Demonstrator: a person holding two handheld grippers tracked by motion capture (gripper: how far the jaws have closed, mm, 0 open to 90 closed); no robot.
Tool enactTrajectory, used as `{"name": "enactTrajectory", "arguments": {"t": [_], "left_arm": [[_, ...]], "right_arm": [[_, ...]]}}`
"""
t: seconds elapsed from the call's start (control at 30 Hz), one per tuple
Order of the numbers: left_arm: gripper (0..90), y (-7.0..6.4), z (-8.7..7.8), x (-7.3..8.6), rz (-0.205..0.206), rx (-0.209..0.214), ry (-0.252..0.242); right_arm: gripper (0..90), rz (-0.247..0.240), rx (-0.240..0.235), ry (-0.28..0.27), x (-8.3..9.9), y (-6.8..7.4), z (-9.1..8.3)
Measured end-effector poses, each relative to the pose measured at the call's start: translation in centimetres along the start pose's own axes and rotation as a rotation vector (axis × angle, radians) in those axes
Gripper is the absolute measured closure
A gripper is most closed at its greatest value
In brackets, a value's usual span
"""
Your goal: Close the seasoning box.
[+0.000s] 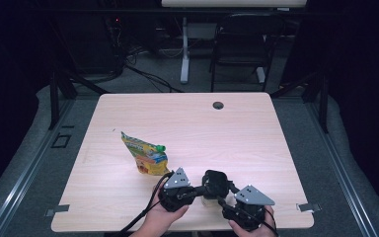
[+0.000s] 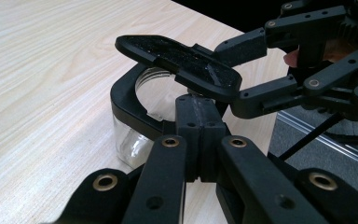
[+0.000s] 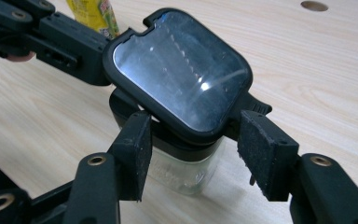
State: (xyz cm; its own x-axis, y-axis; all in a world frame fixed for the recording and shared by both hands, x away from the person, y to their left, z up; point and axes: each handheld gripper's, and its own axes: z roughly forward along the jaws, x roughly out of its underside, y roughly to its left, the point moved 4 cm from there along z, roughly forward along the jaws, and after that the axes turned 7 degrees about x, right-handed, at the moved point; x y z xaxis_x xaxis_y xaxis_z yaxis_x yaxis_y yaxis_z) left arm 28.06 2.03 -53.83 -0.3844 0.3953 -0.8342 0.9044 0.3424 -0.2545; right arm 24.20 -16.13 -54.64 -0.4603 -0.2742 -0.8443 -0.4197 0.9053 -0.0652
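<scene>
My left tongs (image 2: pixel 200 135) are clamped on the black collar of the glass jar (image 3: pixel 186 168) at the worktop's (image 1: pixel 237 133) near edge; my right tongs (image 3: pixel 191 154) straddle its hinged lid (image 3: pixel 182 70), parted, pads (image 3: pixel 137 154) just beside it.

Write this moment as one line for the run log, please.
left gripper shut on jar collar | right gripper jaws astride lid, grip unclear | lid tilted open | pouch lying apart on table

The far and right stretches of the worktop (image 1: pixel 256 128) lie open for a gripper; only the yellow pouch (image 1: pixel 145 154) stands near, just left of the jar (image 1: pixel 213 192).
</scene>
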Motion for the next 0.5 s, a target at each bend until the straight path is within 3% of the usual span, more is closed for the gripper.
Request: {"name": "enactTrajectory", "arguments": {"t": [0.5], "left_arm": [[90.0, 0.09, 0.5, 0.46, -0.001, 0.001, 0.008]], "right_arm": [[47.3, 0.01, 0.006, -0.038, -0.17, 0.03, -0.38]]}}
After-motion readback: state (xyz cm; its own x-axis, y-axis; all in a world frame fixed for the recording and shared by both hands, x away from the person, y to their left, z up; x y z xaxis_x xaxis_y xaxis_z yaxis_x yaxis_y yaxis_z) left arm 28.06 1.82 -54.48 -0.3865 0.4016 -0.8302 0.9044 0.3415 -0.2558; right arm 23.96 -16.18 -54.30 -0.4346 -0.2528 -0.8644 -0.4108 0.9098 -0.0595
